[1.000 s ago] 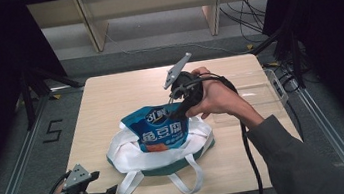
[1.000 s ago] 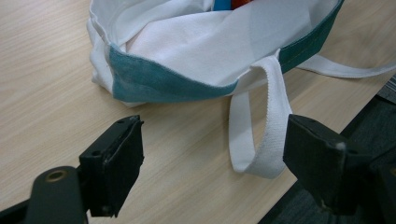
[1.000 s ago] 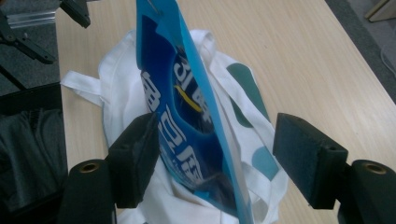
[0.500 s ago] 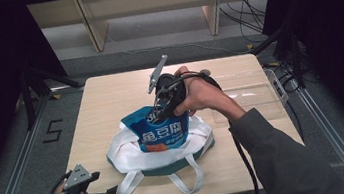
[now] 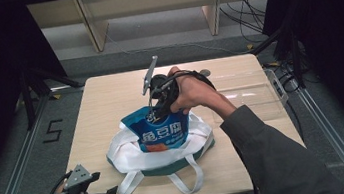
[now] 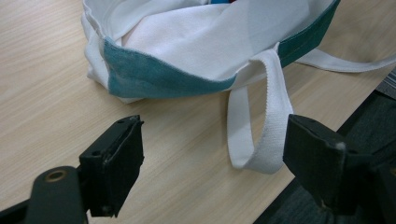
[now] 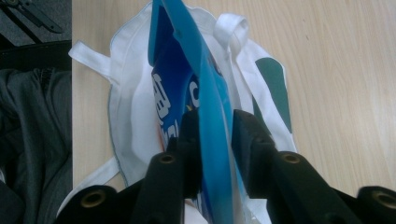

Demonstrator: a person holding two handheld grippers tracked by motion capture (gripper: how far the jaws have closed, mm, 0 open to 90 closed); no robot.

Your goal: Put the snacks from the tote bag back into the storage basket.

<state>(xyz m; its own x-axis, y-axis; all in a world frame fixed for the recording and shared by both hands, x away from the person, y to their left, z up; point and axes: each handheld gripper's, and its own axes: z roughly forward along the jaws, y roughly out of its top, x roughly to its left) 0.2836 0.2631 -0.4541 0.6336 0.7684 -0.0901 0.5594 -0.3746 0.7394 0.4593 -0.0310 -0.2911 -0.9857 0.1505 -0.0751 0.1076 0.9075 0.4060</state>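
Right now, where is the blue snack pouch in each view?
High view: the pouch stands centre, in the white tote, its top edge pinched by the right gripper.
Left gripper view: a sliver of blue at the top edge, above the tote's teal band.
Right gripper view: edge-on between the jaws, centre.
Shared landmark: the tote's white handles.

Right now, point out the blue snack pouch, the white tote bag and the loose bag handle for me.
blue snack pouch (image 5: 160, 131), high view, on its printed front.
white tote bag (image 5: 121, 151), high view, on its white left side.
bag handle (image 6: 275, 116), left gripper view, on the strap loop lying on the table.
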